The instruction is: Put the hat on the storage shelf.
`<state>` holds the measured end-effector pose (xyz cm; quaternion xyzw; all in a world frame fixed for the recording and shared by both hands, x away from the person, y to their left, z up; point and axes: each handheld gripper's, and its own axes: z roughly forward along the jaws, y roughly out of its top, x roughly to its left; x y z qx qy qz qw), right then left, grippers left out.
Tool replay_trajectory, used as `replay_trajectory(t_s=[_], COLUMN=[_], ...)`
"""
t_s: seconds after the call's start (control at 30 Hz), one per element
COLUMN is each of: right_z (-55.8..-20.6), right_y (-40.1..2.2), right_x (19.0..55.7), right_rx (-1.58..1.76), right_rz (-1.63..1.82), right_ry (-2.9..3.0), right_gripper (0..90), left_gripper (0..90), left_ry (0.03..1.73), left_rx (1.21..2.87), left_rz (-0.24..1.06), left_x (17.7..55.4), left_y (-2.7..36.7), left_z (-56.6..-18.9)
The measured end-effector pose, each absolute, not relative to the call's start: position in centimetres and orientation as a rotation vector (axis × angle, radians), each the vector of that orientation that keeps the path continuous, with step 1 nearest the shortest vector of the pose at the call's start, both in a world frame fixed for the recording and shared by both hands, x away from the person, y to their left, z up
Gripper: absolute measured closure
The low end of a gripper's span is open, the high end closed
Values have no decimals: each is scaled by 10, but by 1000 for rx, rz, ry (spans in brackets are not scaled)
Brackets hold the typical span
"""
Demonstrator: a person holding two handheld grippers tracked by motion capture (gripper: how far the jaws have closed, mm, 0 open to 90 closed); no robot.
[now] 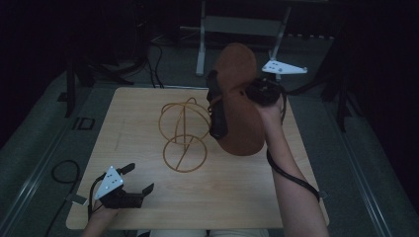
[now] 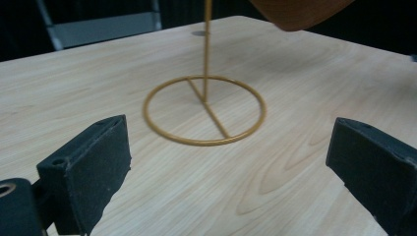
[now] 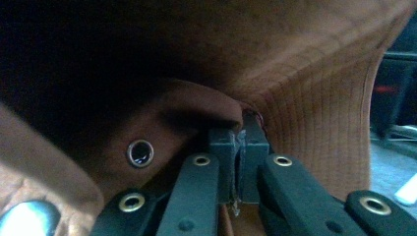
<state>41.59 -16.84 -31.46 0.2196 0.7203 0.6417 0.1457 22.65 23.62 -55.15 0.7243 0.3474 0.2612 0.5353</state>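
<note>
A brown sandal point(image 1: 242, 116) with a dark strap point(image 1: 216, 108) hangs tilted above the right half of the wooden table point(image 1: 237, 192). My right gripper point(image 1: 258, 92) is shut on it. In the right gripper view the pads point(image 3: 238, 162) pinch a thin part of the sandal point(image 3: 314, 98), close to a metal eyelet point(image 3: 140, 152). A gold wire stand point(image 1: 184, 133) with a ring base stands at mid-table, just left of the sandal. My left gripper point(image 1: 140, 177) rests low near the front left corner, open and holding nothing. Its jaws point(image 2: 236, 162) point at the stand's ring base point(image 2: 206, 142).
Grey metal frame legs point(image 1: 201, 44) stand on the floor behind the table. A black cable loop point(image 1: 64, 170) lies on the floor at the left. Dark stands flank the table on both sides.
</note>
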Motion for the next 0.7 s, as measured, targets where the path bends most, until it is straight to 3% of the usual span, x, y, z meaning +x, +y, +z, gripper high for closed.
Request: replay_trajectory(t_s=[0.7], right_z=[-331], right_y=[-54], right_x=[425], right_rx=[540], right_rz=[1585], right_ry=[2451], right_gripper=[866], left_gripper=[43], left_ry=[880], left_rx=[1685], left_rz=[588], left_x=[227], left_y=[246], left_z=[-564])
